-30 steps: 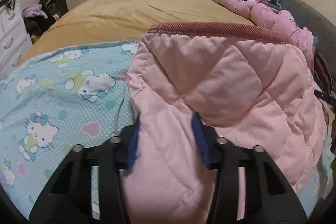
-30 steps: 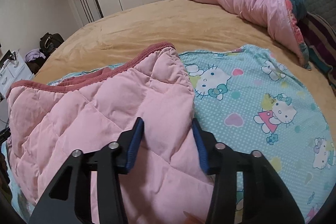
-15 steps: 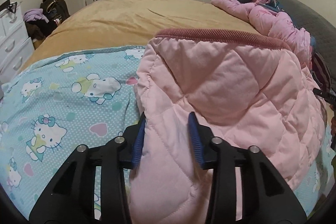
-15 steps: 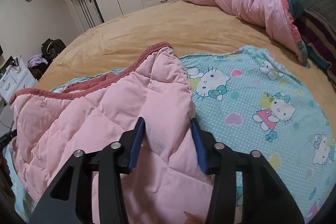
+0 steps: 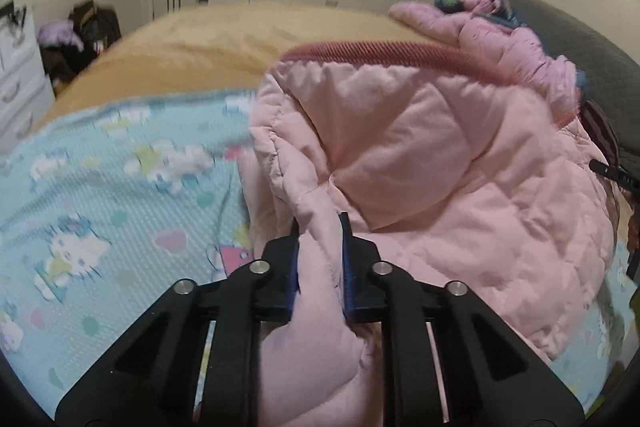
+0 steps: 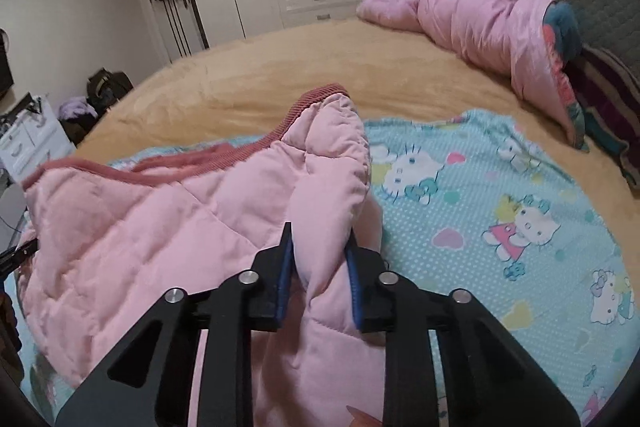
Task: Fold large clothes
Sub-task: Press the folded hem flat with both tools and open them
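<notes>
Spreading across the bed, a cartoon sheet carries the pink quilted jacket, bunched and only partly folded, I'd say. Left claw pinches one padded edge, right claw another; flattening and final folds remain.

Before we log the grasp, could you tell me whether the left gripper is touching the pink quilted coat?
Touching. The left wrist view shows the left gripper with both blue pads pressed into a pinched fold of the pink quilted coat, no gap visible.
</notes>
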### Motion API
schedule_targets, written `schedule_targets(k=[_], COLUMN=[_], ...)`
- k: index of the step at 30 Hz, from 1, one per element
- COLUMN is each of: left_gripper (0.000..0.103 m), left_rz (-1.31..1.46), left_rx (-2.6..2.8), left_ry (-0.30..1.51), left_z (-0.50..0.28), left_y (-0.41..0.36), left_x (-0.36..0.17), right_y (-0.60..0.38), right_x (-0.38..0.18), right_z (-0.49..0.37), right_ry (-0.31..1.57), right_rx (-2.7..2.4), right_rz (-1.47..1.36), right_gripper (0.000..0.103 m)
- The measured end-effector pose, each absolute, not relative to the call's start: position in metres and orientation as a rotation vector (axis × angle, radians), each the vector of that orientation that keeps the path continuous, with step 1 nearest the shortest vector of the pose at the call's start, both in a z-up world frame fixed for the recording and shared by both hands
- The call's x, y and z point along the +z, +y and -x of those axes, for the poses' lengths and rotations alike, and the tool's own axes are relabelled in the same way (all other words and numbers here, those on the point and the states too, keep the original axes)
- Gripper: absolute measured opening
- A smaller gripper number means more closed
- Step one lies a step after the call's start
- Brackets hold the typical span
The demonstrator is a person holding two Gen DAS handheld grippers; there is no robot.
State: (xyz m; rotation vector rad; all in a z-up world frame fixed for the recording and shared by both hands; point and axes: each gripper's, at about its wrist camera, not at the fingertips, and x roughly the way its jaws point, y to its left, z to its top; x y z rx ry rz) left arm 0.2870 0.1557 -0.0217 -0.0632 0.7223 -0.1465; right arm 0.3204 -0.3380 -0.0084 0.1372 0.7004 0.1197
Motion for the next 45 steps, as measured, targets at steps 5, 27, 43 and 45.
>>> schedule_targets(k=[5, 27, 43, 45], left_gripper=[0.007, 0.008, 0.019, 0.019], left_rz=[0.114, 0.151, 0.163, 0.153], left_rx=[-0.17, -0.008, 0.017, 0.019], left_ry=[0.635, 0.778, 0.842, 0.848], left_z=[-0.284, -0.363, -0.36, -0.358], left_y=[0.172, 0.186, 0.185, 0.183], left_x=[0.025, -0.033, -0.071, -0.068], right_y=[-0.357, -0.367, -0.356, -0.359], right_x=[0.04, -0.037, -0.086, -0.085], right_z=[-0.315, -0.419, -0.413, -0.413], right_ry=[0.604, 0.806, 0.895, 0.908], right_rx=[0.167, -0.066, -0.109, -0.103], right_rz=[-0.249, -0.378, -0.241, -0.252], right_gripper=[0.018, 0.018, 0.026, 0.028])
